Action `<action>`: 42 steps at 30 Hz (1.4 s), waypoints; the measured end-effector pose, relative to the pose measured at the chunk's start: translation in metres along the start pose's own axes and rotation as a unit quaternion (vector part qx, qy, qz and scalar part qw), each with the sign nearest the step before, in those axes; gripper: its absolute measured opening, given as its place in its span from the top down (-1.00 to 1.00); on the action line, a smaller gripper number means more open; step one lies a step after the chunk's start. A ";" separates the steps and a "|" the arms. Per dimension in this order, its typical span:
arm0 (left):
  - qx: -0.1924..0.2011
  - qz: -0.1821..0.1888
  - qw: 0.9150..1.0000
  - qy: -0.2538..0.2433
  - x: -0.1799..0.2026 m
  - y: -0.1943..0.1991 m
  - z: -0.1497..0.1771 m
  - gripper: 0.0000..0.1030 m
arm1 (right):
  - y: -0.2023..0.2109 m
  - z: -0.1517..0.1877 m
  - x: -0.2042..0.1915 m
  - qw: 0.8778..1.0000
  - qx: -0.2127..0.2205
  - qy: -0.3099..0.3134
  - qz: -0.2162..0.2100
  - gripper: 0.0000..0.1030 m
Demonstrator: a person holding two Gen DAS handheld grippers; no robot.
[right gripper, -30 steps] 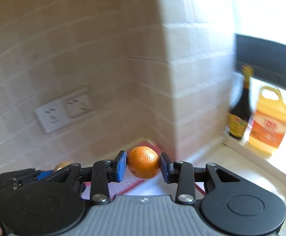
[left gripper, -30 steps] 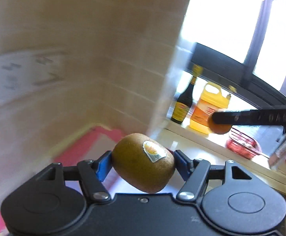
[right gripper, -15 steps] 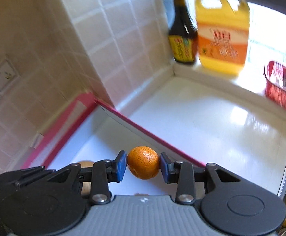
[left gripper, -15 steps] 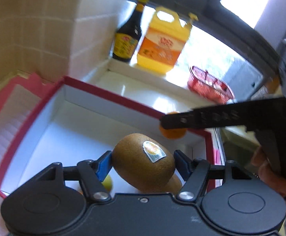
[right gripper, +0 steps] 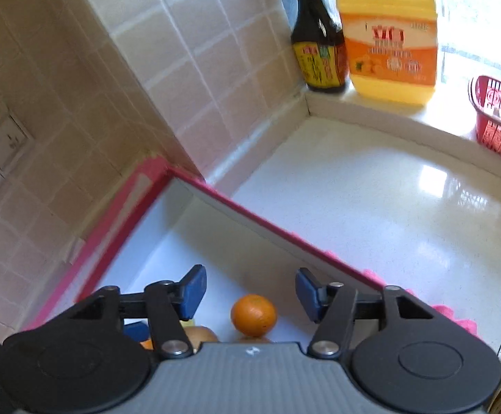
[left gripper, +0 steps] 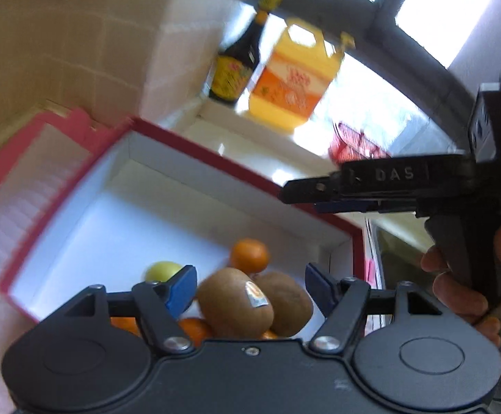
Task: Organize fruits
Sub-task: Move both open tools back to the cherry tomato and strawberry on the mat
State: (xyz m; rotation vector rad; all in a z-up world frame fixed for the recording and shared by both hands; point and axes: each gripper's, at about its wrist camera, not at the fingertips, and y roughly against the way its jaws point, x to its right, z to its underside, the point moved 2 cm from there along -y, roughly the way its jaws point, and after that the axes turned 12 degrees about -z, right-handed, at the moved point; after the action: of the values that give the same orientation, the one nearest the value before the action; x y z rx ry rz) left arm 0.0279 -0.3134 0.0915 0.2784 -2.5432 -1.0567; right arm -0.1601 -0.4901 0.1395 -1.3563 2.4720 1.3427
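A red-rimmed white box (left gripper: pixel 195 172) stands on the counter; it also shows in the right wrist view (right gripper: pixel 250 220). My left gripper (left gripper: pixel 247 288) is open above it. Below it lie a stickered kiwi (left gripper: pixel 233 303), a second kiwi (left gripper: pixel 291 303), a tangerine (left gripper: pixel 250 255), a green fruit (left gripper: pixel 162 270) and more orange fruit. My right gripper (right gripper: pixel 248 291) is open over the box, and a tangerine (right gripper: pixel 253 314) lies below it. The right gripper also shows in the left wrist view (left gripper: pixel 319 193), seen side-on.
A dark sauce bottle (right gripper: pixel 319 48) and a yellow jug (right gripper: pixel 391 41) stand on the window ledge, with a red basket (right gripper: pixel 500 124) to the right. A tiled wall (right gripper: pixel 78 69) runs on the left. White countertop (right gripper: pixel 371 214) lies beyond the box.
Both grippers have opened. The kiwi has dropped from the left gripper and the tangerine from the right gripper; both now lie in the box.
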 end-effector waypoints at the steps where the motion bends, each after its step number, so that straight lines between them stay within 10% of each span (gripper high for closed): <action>1: 0.009 -0.008 1.000 0.003 -0.004 0.010 -0.001 -0.60 | 0.005 -0.003 -0.004 1.000 0.007 0.005 -0.001 -0.12; 9: 0.101 -0.084 0.990 0.042 -0.051 0.121 -0.012 -0.60 | 0.037 -0.027 -0.067 0.996 0.049 0.066 -0.040 -0.09; 21: 0.208 -0.224 0.948 0.091 -0.101 0.269 0.014 -0.63 | 0.049 -0.019 -0.201 0.973 0.049 0.172 -0.148 -0.09; 32: 0.131 -0.292 0.939 0.126 -0.147 0.233 0.084 -0.63 | -0.026 0.044 -0.226 0.973 -0.067 0.176 -0.138 -0.09; 42: 0.033 -0.267 0.949 0.163 -0.180 0.156 0.135 -0.46 | -0.089 0.108 -0.205 0.971 -0.160 0.157 -0.082 -0.09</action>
State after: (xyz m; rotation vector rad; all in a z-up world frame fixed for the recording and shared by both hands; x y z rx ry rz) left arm 0.1301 -0.0608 0.0677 1.1115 -2.2481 -0.9935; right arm -0.0095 -0.2991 0.0913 -1.9333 2.3175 1.6550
